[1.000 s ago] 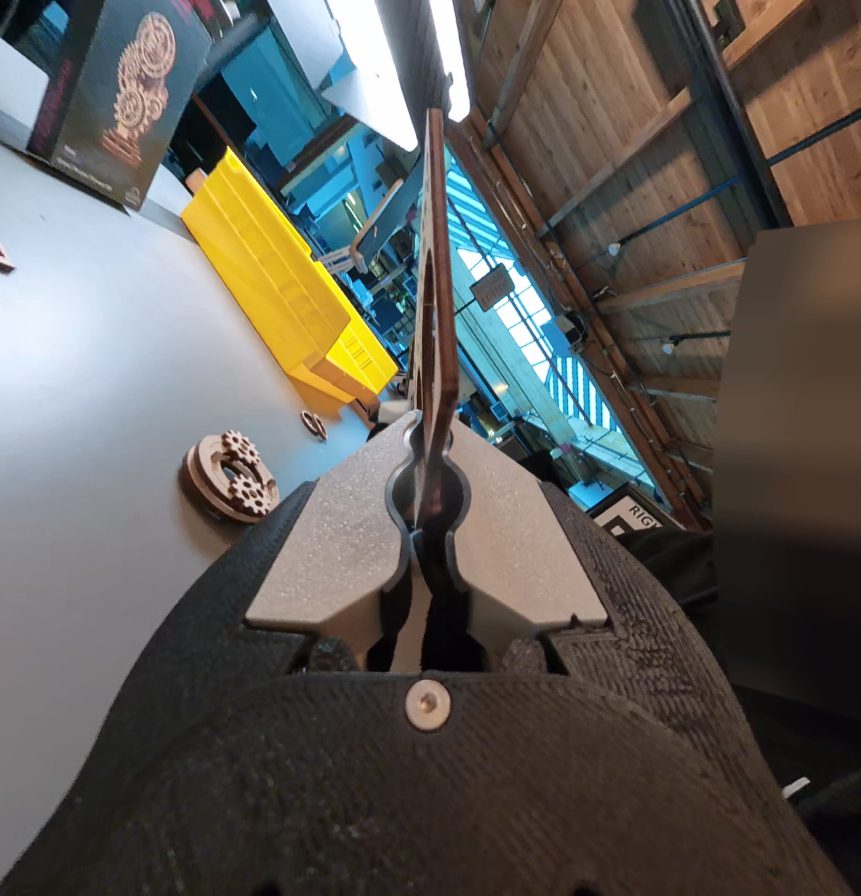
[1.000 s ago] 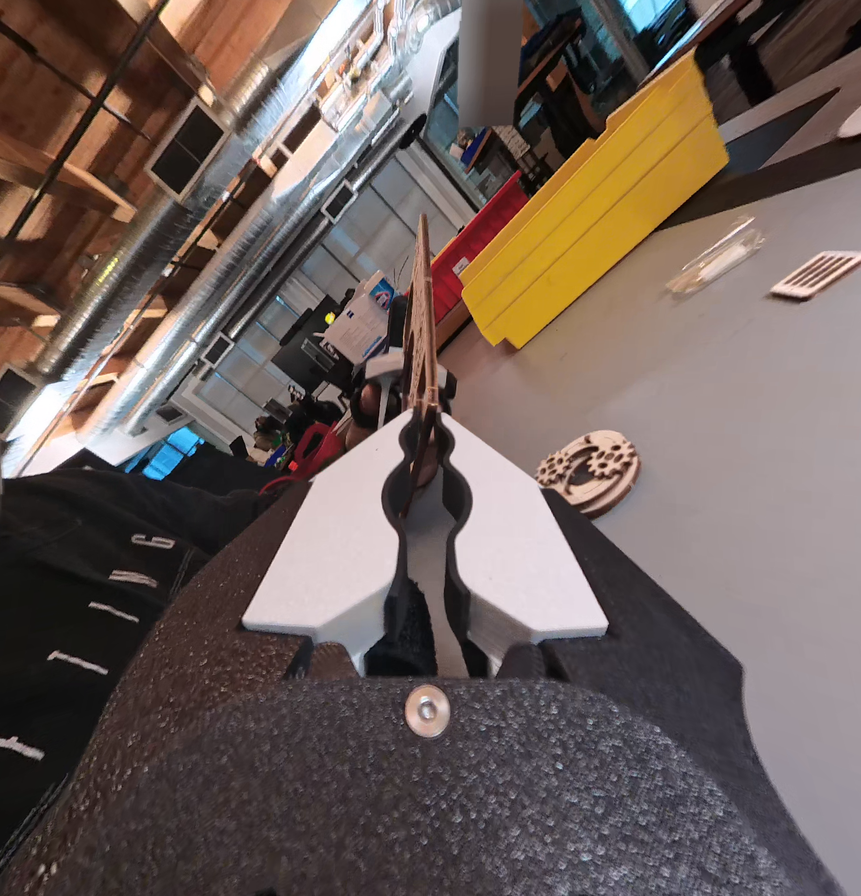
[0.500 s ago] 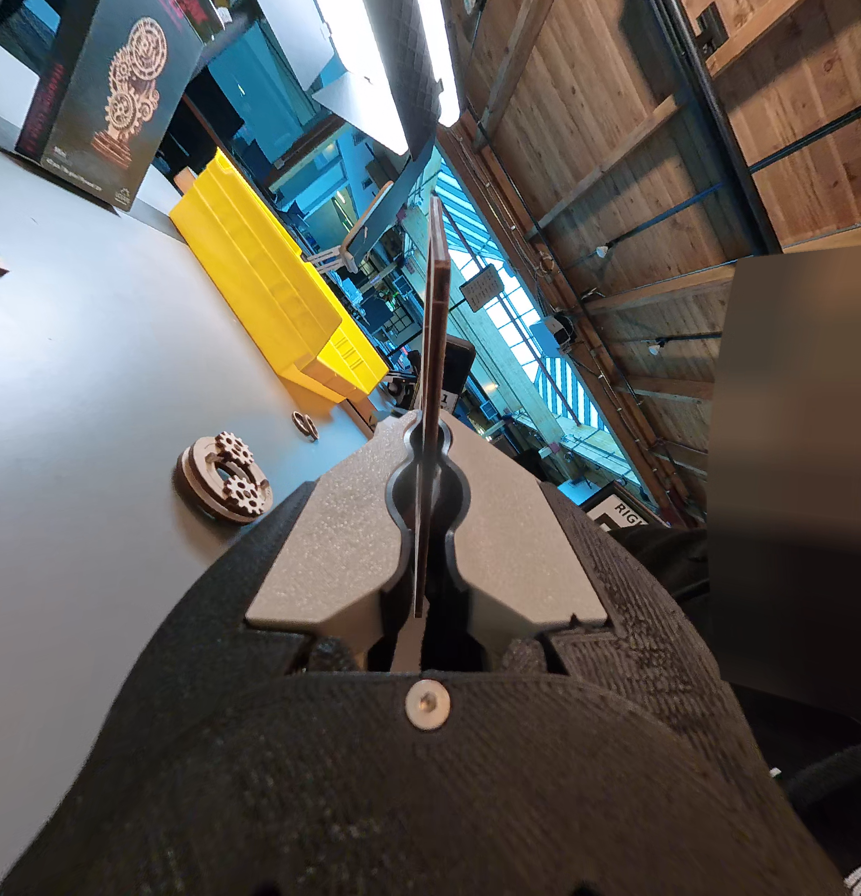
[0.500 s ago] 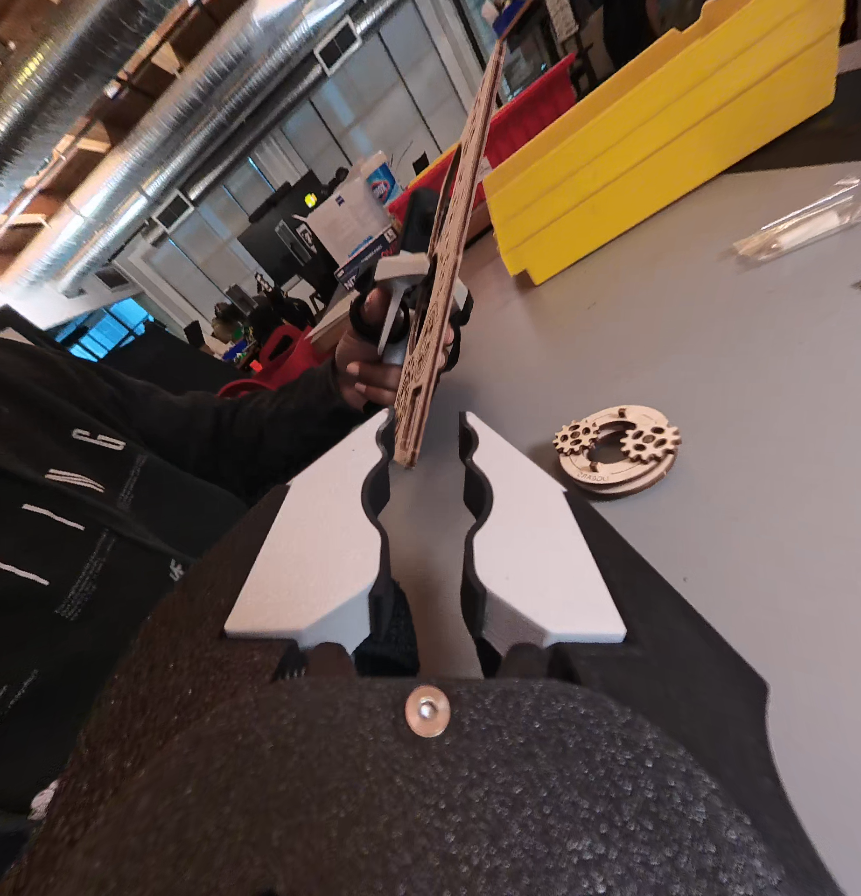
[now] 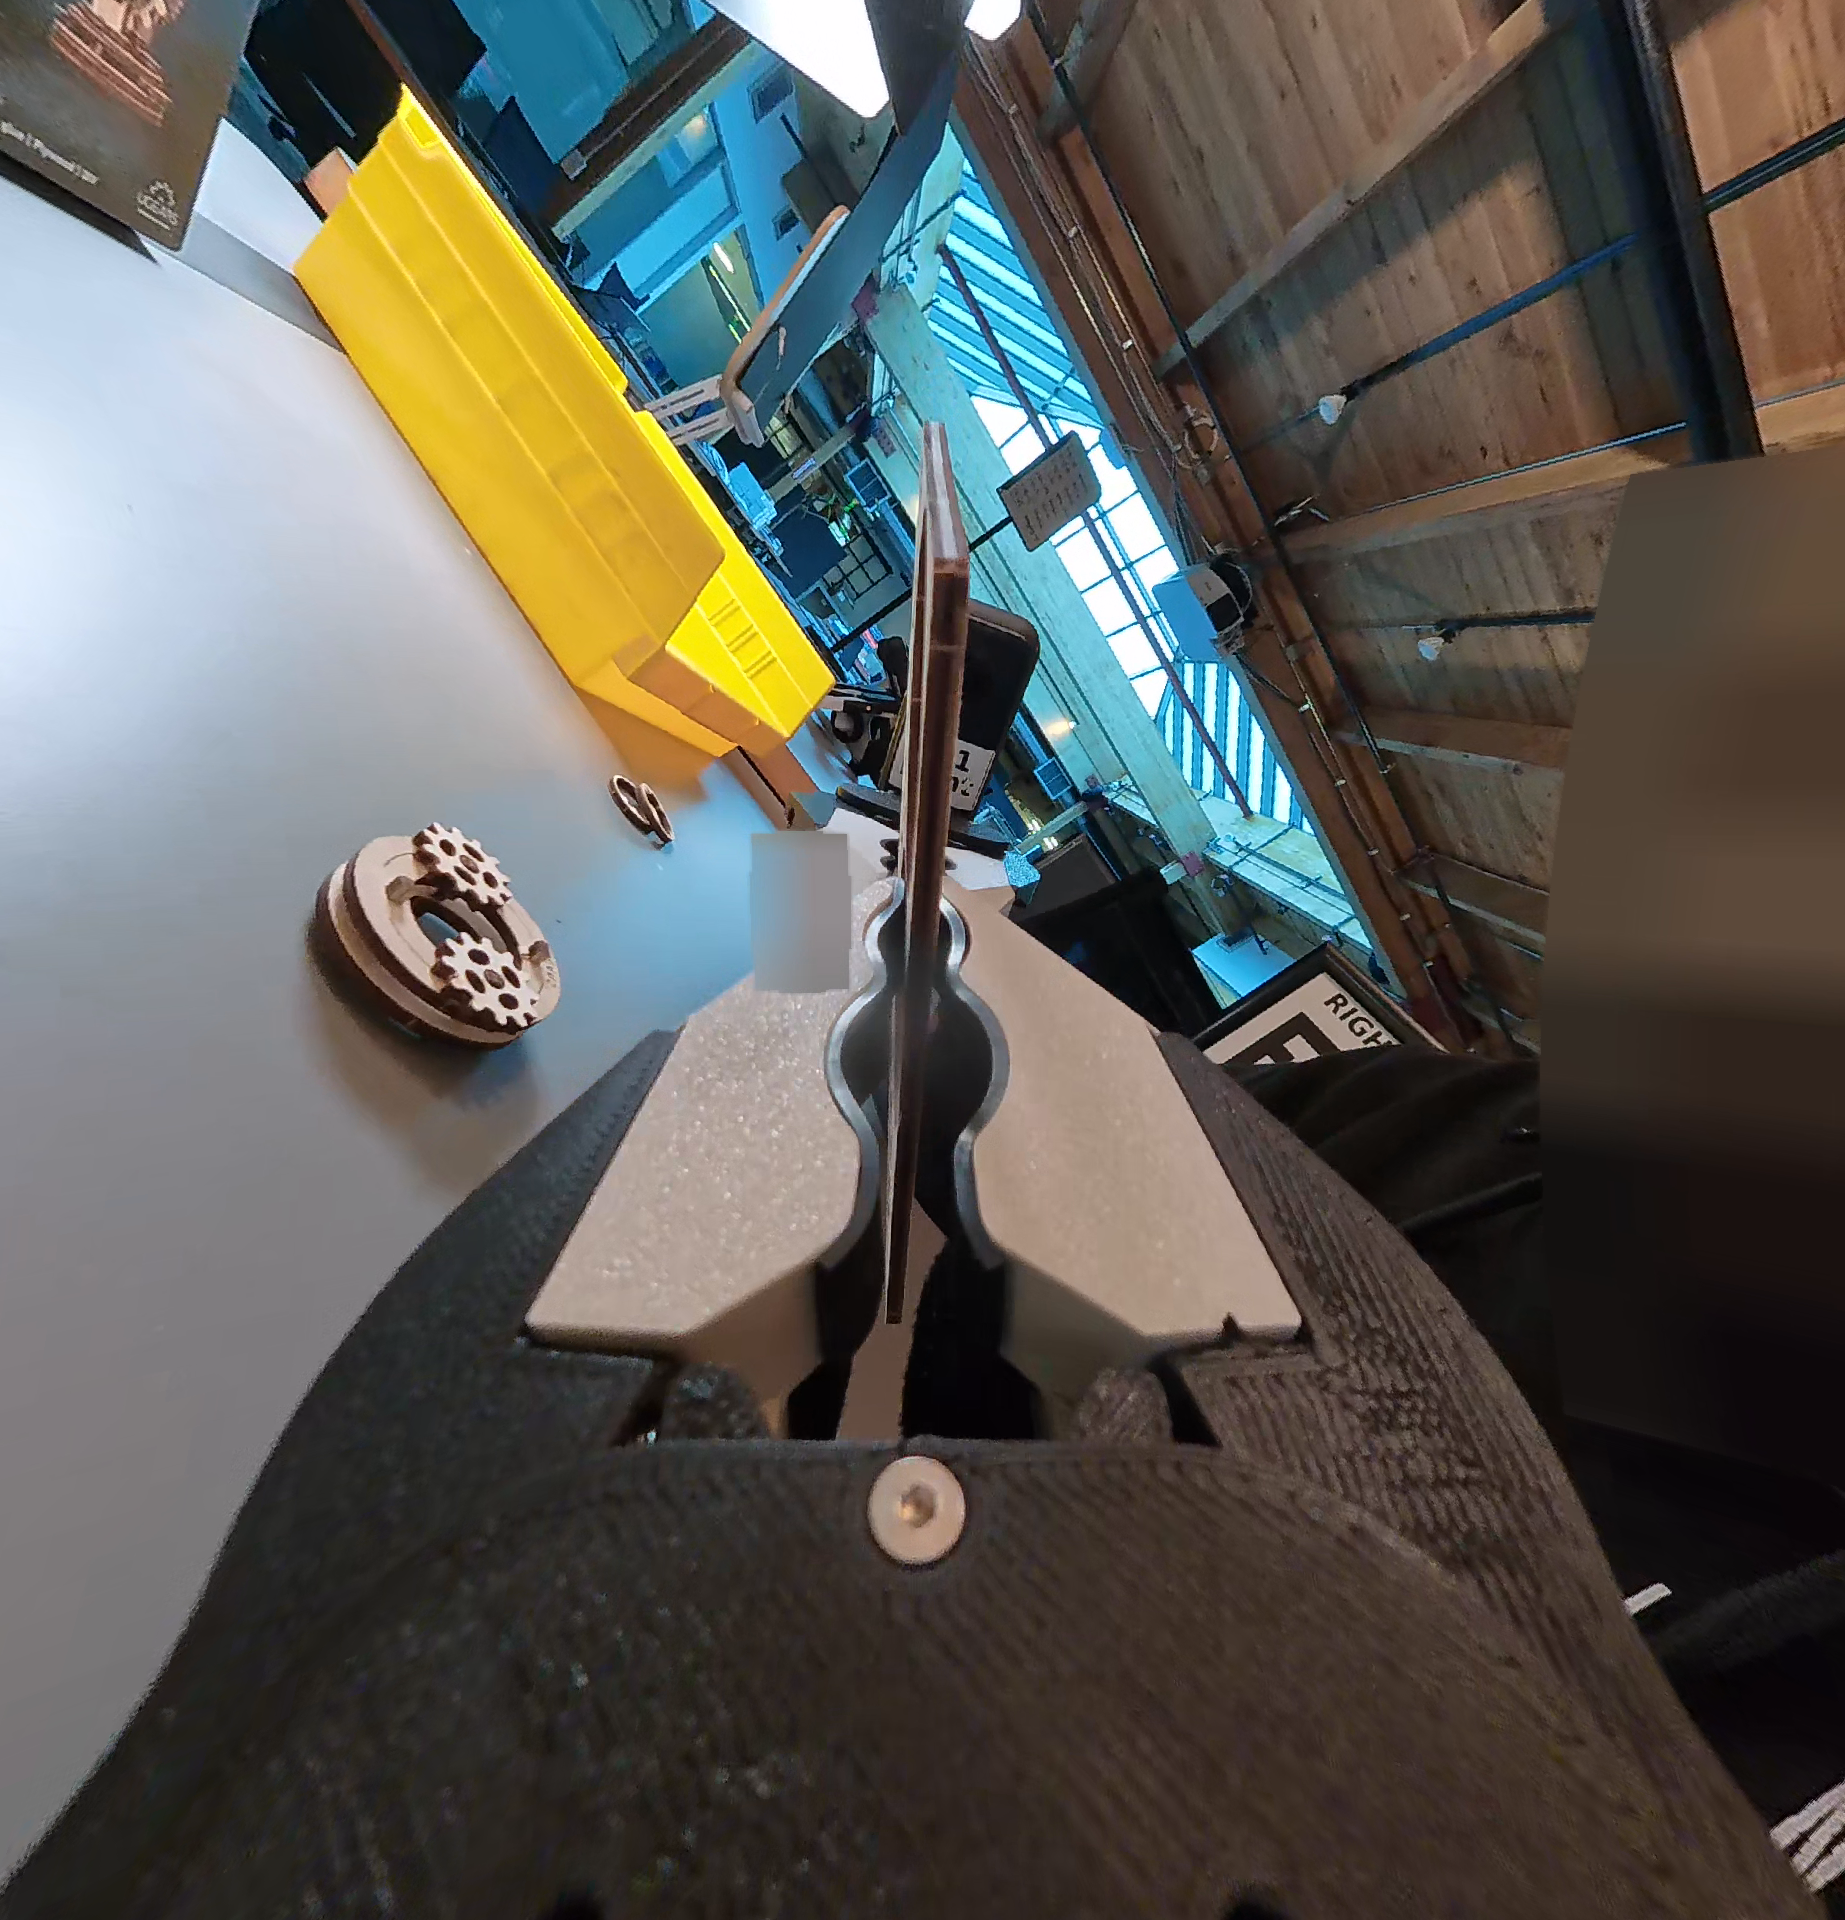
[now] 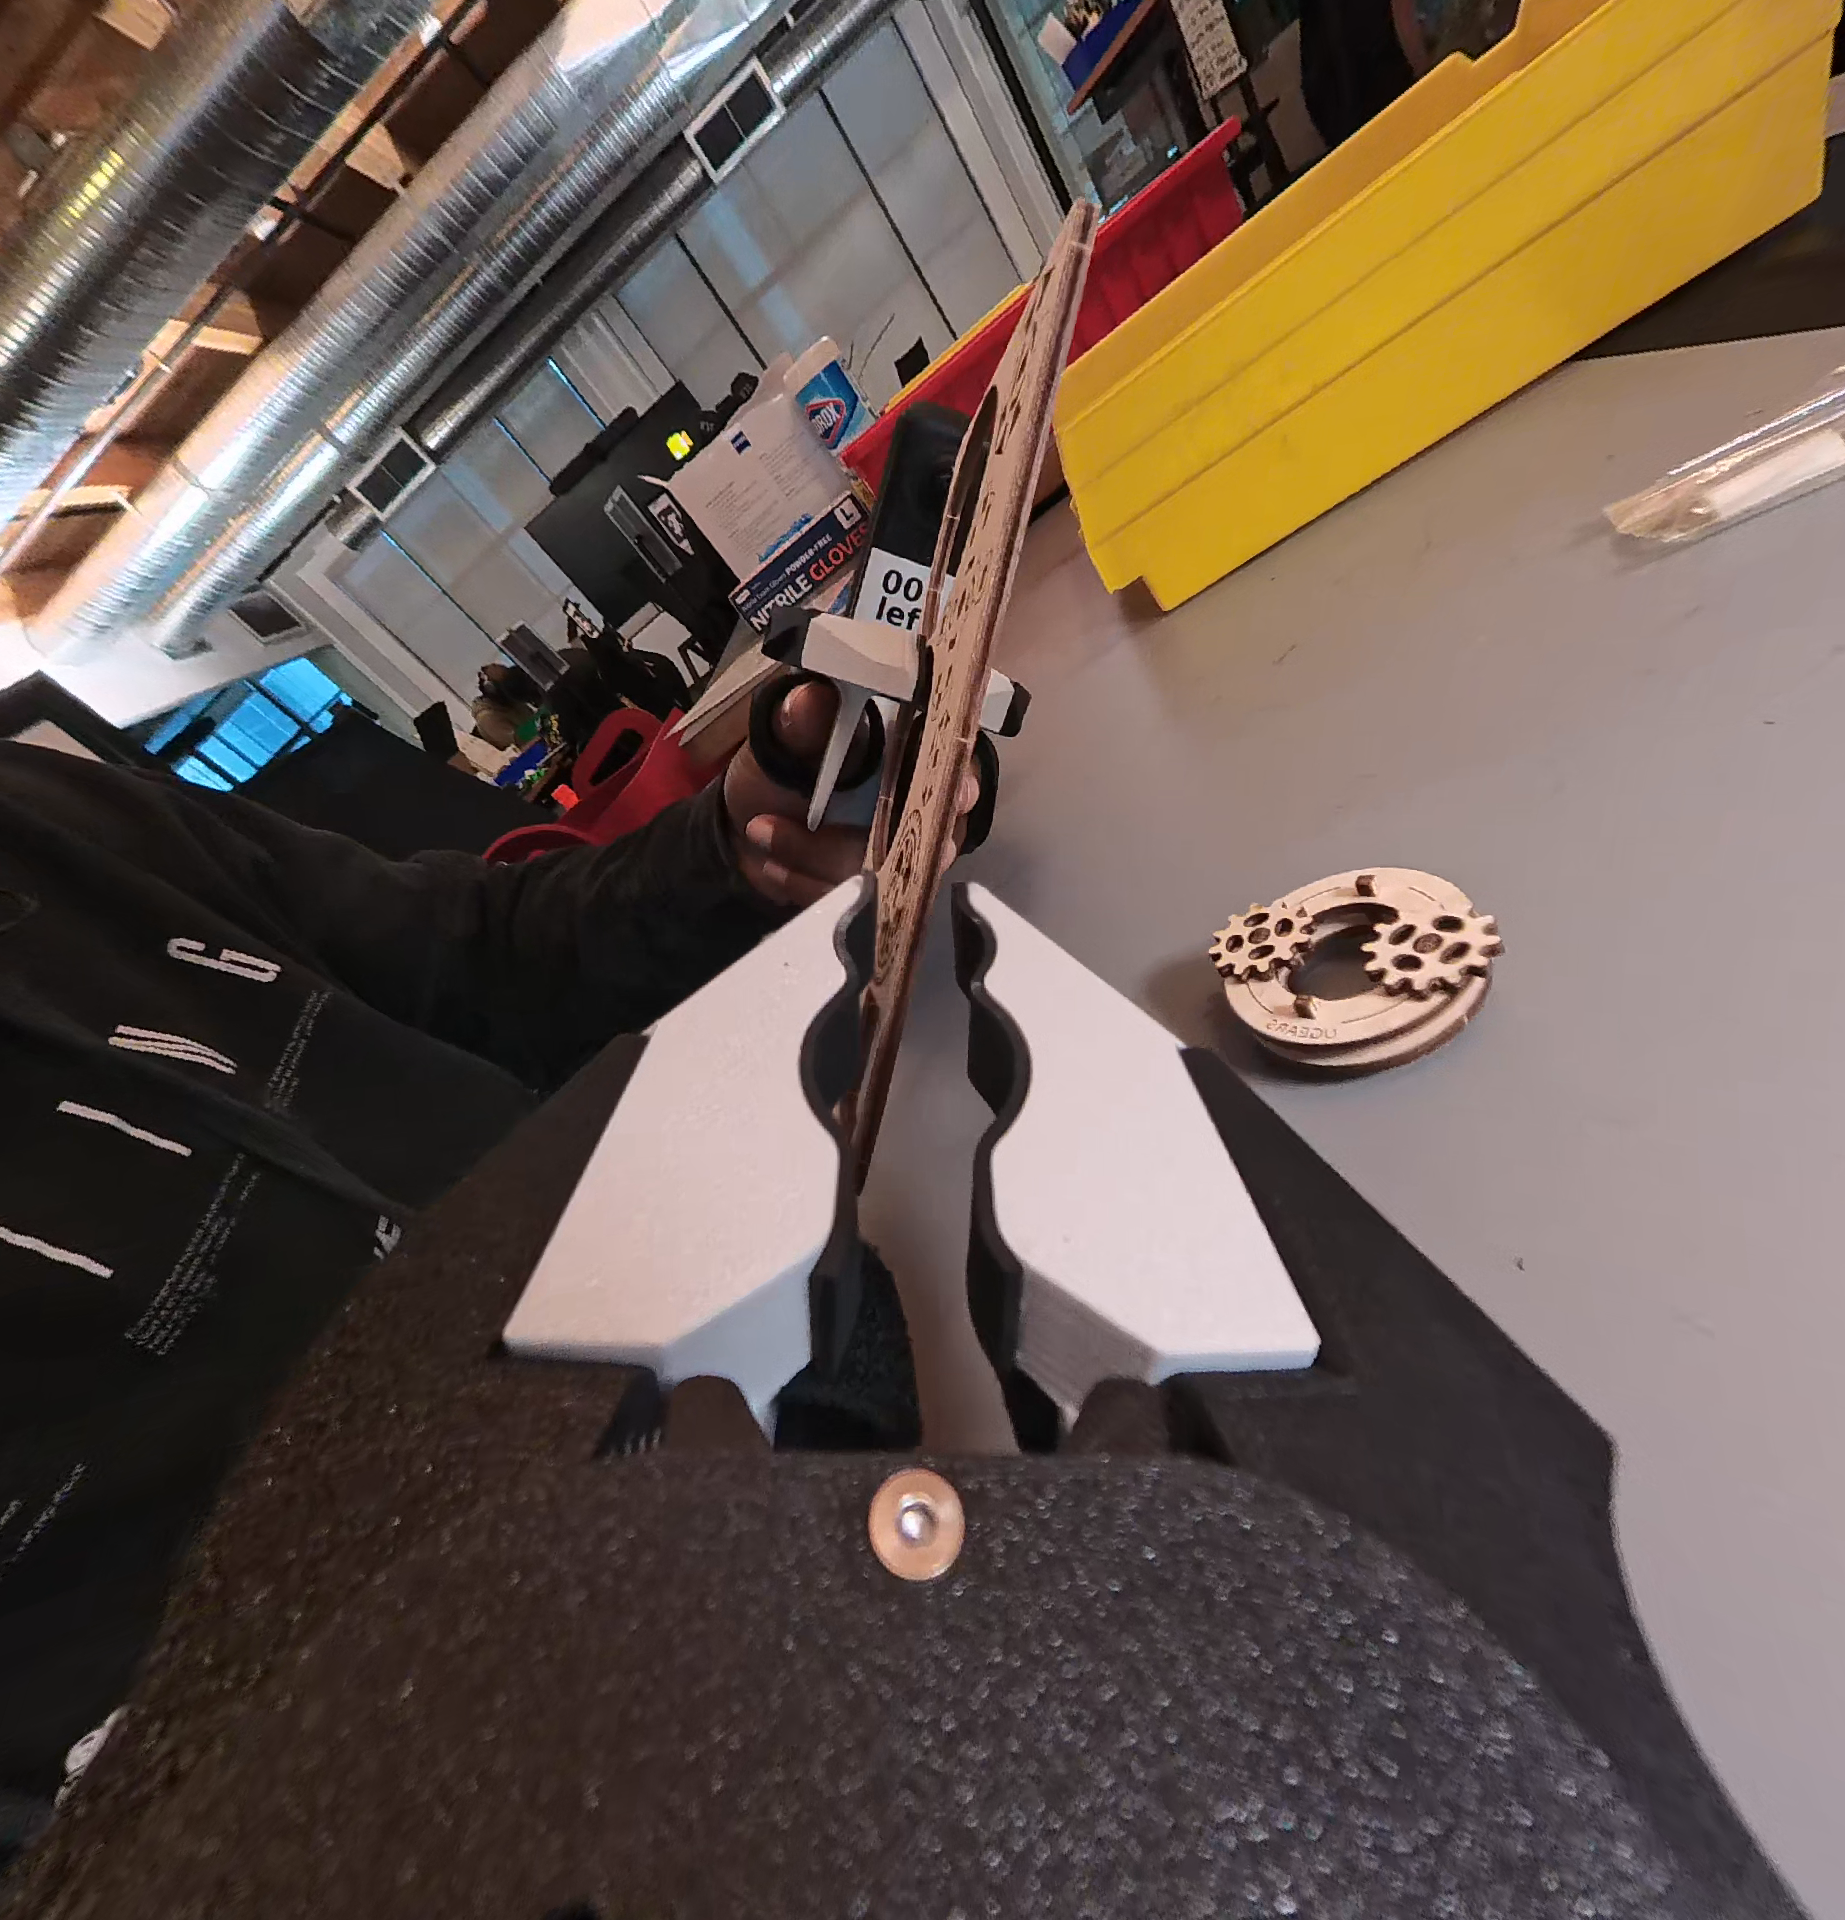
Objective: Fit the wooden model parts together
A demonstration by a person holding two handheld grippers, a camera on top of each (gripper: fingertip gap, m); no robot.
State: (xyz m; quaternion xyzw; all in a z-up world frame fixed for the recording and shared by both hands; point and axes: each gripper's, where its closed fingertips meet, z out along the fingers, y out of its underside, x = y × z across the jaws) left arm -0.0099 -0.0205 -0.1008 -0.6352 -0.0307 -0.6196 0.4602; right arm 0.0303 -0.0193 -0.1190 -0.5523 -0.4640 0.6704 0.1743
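A thin wooden model sheet (image 5: 933, 675) stands edge-on and upright in my left gripper (image 5: 913, 904), which is shut on its lower edge. In the right wrist view the same sheet (image 6: 985, 499) leans up and to the right, held farther off by the left gripper (image 6: 923, 675) in a person's hand. My right gripper (image 6: 907, 909) is open, with the sheet's near end between its jaws, close to the left finger (image 6: 731, 1122). A round wooden ring with two small gears (image 6: 1354, 966) lies flat on the grey table (image 6: 1520, 779), to the right of my right gripper; it also shows in the left wrist view (image 5: 435, 945).
A long yellow bin (image 6: 1417, 312) stands at the table's far side, with a red bin (image 6: 1157, 239) behind it. A clear plastic bag (image 6: 1749, 468) lies at the right. A small wooden part (image 5: 643, 808) lies near the yellow bin (image 5: 544, 447). A dark box (image 5: 66, 94) stands far left. Across from one pair of fingers to the other is roughly 5 cm.
My right gripper opened and let go of the sheet, then came forward so the sheet's end lies between its jaws. My left gripper has kept hold of the sheet throughout.
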